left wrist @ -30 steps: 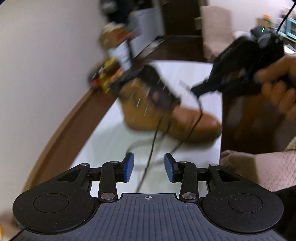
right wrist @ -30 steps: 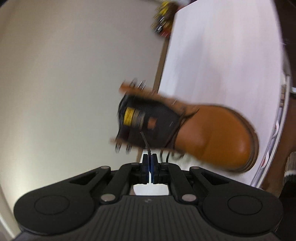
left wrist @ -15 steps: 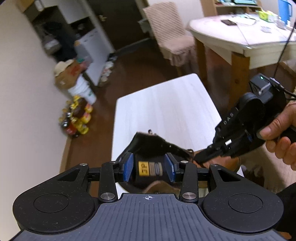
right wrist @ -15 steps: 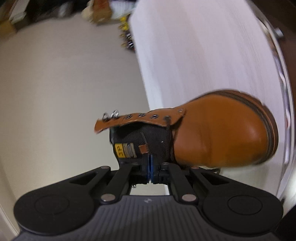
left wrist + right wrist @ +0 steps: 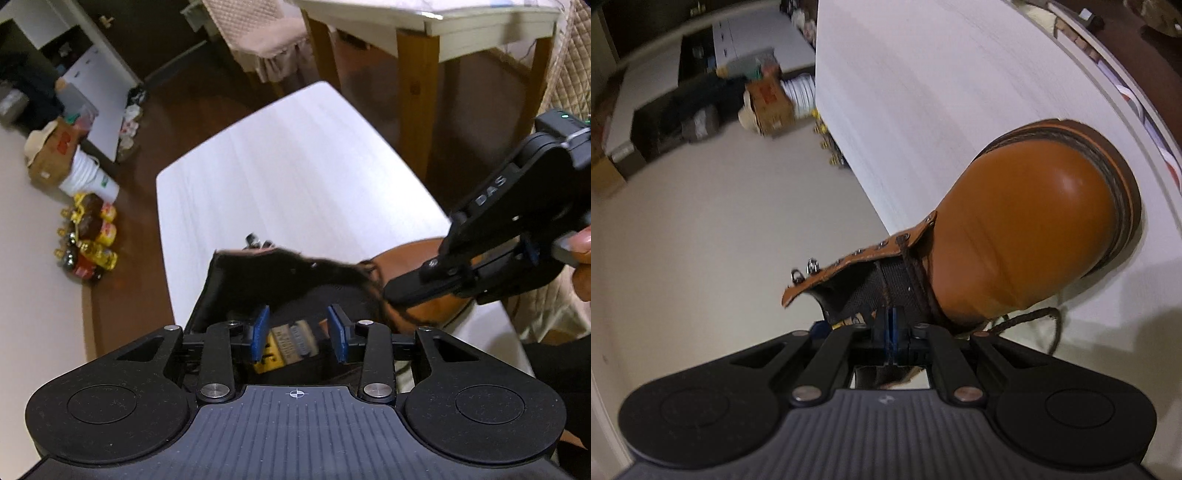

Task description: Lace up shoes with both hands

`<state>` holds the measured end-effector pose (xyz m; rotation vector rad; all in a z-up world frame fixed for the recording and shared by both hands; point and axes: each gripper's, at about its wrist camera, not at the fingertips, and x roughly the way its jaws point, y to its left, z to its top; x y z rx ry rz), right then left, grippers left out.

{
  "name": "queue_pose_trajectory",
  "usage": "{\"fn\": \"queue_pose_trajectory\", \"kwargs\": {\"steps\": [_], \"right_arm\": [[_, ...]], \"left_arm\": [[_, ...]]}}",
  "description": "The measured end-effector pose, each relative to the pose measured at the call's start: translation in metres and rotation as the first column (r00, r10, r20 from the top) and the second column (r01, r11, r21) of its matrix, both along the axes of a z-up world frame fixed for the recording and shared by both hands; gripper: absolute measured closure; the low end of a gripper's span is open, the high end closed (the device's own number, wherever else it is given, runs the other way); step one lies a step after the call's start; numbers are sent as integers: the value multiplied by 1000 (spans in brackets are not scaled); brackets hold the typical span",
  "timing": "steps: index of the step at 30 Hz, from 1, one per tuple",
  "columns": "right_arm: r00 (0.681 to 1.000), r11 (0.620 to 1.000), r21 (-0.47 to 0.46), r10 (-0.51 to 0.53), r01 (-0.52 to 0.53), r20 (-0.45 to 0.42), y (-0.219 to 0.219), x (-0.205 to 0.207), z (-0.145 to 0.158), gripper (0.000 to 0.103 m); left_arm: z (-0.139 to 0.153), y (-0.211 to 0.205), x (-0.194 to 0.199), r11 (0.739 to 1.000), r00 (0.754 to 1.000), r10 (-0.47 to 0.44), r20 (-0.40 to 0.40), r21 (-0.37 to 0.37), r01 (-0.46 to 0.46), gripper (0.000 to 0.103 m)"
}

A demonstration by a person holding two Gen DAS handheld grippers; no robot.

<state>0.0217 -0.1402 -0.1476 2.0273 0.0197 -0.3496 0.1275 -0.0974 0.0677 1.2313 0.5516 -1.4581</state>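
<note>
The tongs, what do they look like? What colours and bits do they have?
Both tongs are black plastic. The left tongs have two thin arms with silver rivets, round discs at each side, a ribbed dark grey top with a small crosshair mark, and blue pads. The right tongs look the same up close. From the side they show white letters "DAS" and a small green light.

Bare white tabletop (image 5: 280, 177) beyond the boot (image 5: 1027, 229); lace (image 5: 1030, 321) apparently loose beside its toe.

Bottles (image 5: 88, 236) cluster on the floor — beside a white bucket (image 5: 90, 177).
</note>
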Motion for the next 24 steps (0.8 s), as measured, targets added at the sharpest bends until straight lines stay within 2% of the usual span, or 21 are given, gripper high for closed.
{"fn": "queue_pose_trajectory", "kwargs": {"steps": [12, 24], "right_arm": [[997, 997, 14, -72, 73, -29, 22, 21, -1, 100], [985, 984, -96, -158, 152, -63, 19, 23, -4, 100]], "left_arm": [[-7, 5, 7, 998, 998, -57, -18, 0, 57, 62], [-11, 1, 10, 997, 997, -79, -15, 1, 79, 60]]}}
